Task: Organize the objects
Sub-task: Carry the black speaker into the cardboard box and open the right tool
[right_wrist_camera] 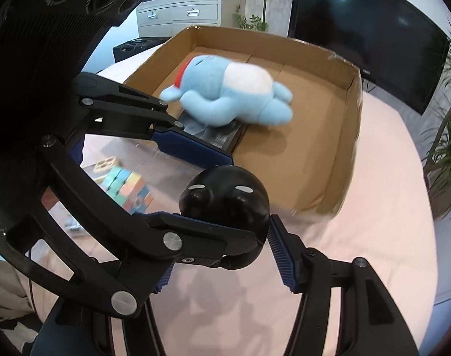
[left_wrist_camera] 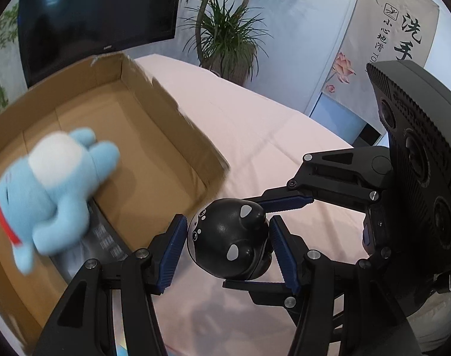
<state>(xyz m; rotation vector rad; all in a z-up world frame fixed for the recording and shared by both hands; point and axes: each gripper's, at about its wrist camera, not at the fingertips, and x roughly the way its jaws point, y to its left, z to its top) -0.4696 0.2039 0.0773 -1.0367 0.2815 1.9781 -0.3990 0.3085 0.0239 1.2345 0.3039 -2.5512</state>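
Note:
A glossy black round toy figure [left_wrist_camera: 225,237] with grey spots hangs just above the pink-covered table [left_wrist_camera: 255,136], near the box's front corner. Both grippers are shut on it. In the left wrist view my left gripper [left_wrist_camera: 228,249] presses it from either side with its blue pads [left_wrist_camera: 173,249]. My right gripper's fingers [left_wrist_camera: 287,201] come in from the right and clamp it above and below. In the right wrist view the toy [right_wrist_camera: 225,190] sits between my right gripper's [right_wrist_camera: 222,264] pads, and the left gripper's fingers [right_wrist_camera: 195,148] cross in front from the left.
An open cardboard box [right_wrist_camera: 348,136] lies on the table with a light blue plush [right_wrist_camera: 228,98] resting on a flat dark item [right_wrist_camera: 225,139]. A dark screen [right_wrist_camera: 358,29] and potted plants [left_wrist_camera: 225,29] stand behind. Coloured blocks [right_wrist_camera: 127,187] lie on the floor at the left.

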